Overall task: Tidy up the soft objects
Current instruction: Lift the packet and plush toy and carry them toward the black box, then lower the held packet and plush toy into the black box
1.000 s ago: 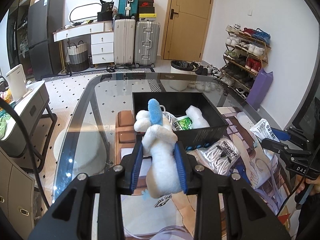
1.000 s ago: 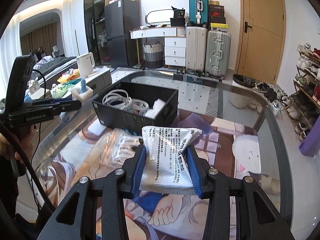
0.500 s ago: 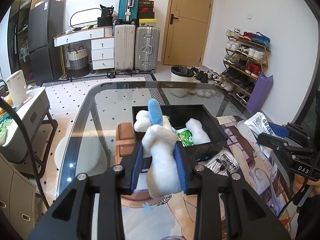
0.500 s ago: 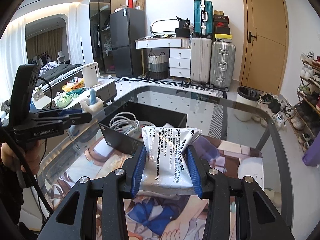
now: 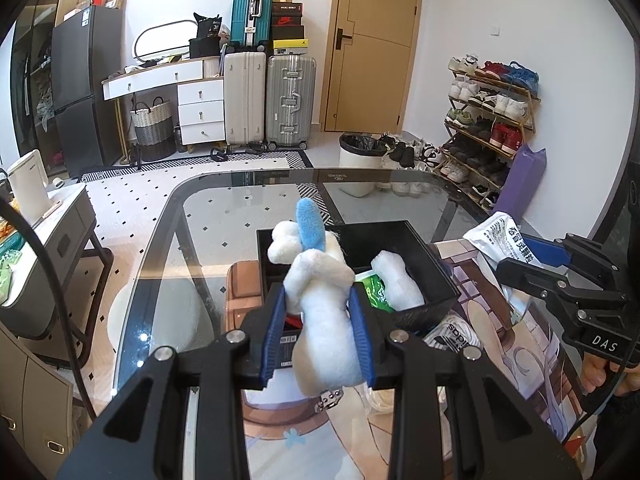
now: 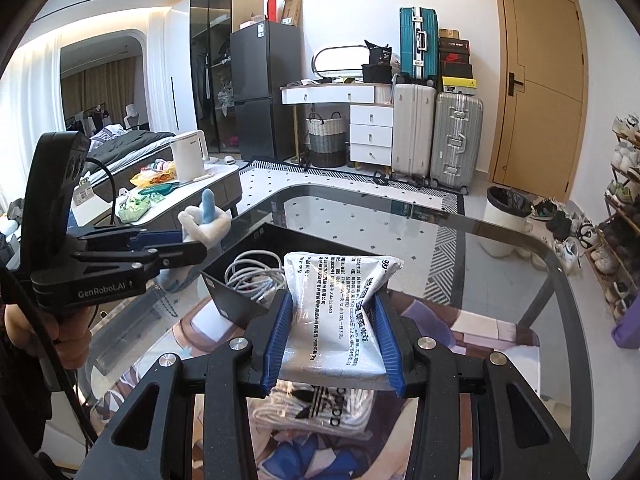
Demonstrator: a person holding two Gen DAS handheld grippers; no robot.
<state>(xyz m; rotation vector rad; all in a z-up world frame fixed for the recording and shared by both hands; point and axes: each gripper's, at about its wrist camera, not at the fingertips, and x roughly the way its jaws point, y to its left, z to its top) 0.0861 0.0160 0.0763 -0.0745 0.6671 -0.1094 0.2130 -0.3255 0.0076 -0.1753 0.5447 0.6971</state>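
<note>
My left gripper (image 5: 318, 322) is shut on a white plush toy with a blue ear (image 5: 320, 280), held in the air just short of the black box (image 5: 442, 276). The box holds a white soft roll (image 5: 396, 280), a green packet (image 5: 370, 286) and white cables (image 6: 254, 274). My right gripper (image 6: 332, 334) is shut on a white printed plastic packet (image 6: 340, 300), held above the table to the right of the box. The left gripper with the toy also shows in the right wrist view (image 6: 200, 226). A bagged white item with Adidas print (image 6: 316, 410) lies on the table below the packet.
The glass table (image 5: 208, 232) carries a printed mat (image 5: 532, 340) under the box. A side cabinet with a white kettle (image 5: 28, 188) stands left of the table. A shoe rack (image 5: 488, 120), a bin (image 5: 360, 156) and suitcases (image 5: 268, 100) stand beyond the far edge.
Both grippers have risen, each with its object still held. The box and table now sit lower in both views, and the right gripper stands higher and closer beside the left.
</note>
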